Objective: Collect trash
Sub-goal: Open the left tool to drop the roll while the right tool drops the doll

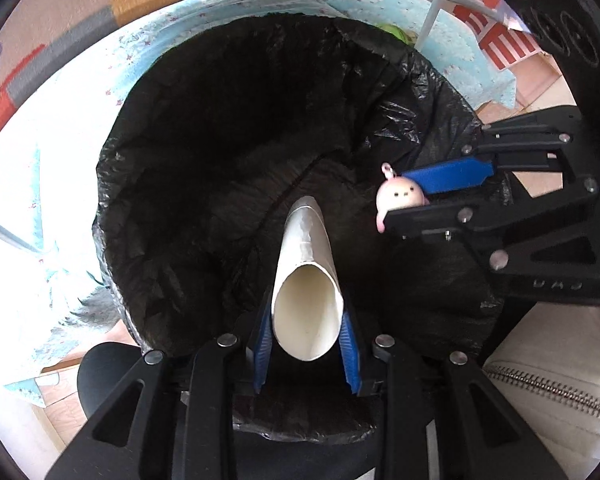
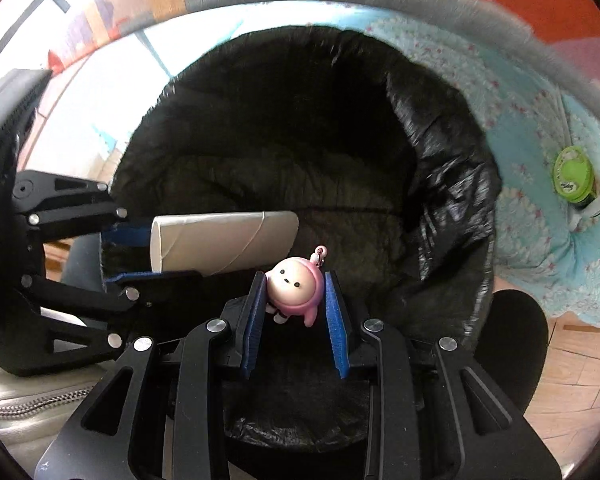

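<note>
A black trash bag (image 1: 204, 140) gapes wide open under both grippers, its inside dark. My left gripper (image 1: 306, 304) is shut on a white cardboard tube (image 1: 306, 264), blue pads pressing its two sides, and the tube points down into the bag. To its right, my right gripper (image 1: 408, 200) holds a small pink figure (image 1: 396, 194) with a keyring loop. In the right wrist view the right gripper (image 2: 295, 280) pinches that pink figure (image 2: 296, 290) over the trash bag (image 2: 300, 140). On the left there, the left gripper (image 2: 172, 254) holds the tube (image 2: 228, 240) sideways.
A light-blue flowered cloth (image 1: 60, 160) lies around the bag. A green-lidded container (image 2: 574, 176) sits on the cloth at the right. A black round seat (image 2: 512, 340) stands on the tiled floor. A white zippered cushion (image 1: 540, 380) lies at the near right.
</note>
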Tool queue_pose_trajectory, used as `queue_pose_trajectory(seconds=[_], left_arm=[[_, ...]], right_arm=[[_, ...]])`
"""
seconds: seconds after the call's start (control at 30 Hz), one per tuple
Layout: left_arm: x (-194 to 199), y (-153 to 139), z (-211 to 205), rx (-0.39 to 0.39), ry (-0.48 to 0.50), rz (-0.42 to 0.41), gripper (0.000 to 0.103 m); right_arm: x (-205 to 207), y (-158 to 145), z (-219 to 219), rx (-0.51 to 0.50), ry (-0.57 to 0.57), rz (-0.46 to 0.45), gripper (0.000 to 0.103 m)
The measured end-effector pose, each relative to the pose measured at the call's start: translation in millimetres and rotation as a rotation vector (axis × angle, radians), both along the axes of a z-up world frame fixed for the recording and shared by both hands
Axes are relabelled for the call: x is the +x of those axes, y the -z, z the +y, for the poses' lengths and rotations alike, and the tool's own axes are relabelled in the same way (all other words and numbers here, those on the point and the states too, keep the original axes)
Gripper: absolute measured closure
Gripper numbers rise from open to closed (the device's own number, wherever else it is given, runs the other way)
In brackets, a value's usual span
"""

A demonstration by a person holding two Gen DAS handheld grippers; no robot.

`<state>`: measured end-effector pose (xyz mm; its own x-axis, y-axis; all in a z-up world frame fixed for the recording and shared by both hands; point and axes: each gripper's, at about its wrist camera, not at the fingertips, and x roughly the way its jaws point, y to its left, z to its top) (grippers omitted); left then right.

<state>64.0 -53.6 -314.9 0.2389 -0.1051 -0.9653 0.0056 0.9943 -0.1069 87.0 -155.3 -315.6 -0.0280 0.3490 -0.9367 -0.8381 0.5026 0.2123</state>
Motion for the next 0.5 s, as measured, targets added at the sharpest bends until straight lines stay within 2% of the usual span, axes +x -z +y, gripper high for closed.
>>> queue_pose_trajectory(seconds=[0.2, 0.27, 0.33, 0.5], left_arm=[[-1, -2, -2, -0.002, -0.019, 0.005, 0.071], [0, -5, -2, 0.013, -0.024, -0.003, 0.059], [0, -7, 0, 0.007, -0.034, -0.009, 0.054], [-3, -14, 7, 0.003, -0.039, -0.023, 0.053]], right_arm=[[1, 5, -1, 0.0, -0.001, 0.016, 0.074], [3, 5, -1, 0.001, -0.001, 0.017, 0.074], [2, 6, -1, 0.004, 0.001, 0.019, 0.074], [9, 8, -5, 0.01, 0.005, 0.026, 0.074]])
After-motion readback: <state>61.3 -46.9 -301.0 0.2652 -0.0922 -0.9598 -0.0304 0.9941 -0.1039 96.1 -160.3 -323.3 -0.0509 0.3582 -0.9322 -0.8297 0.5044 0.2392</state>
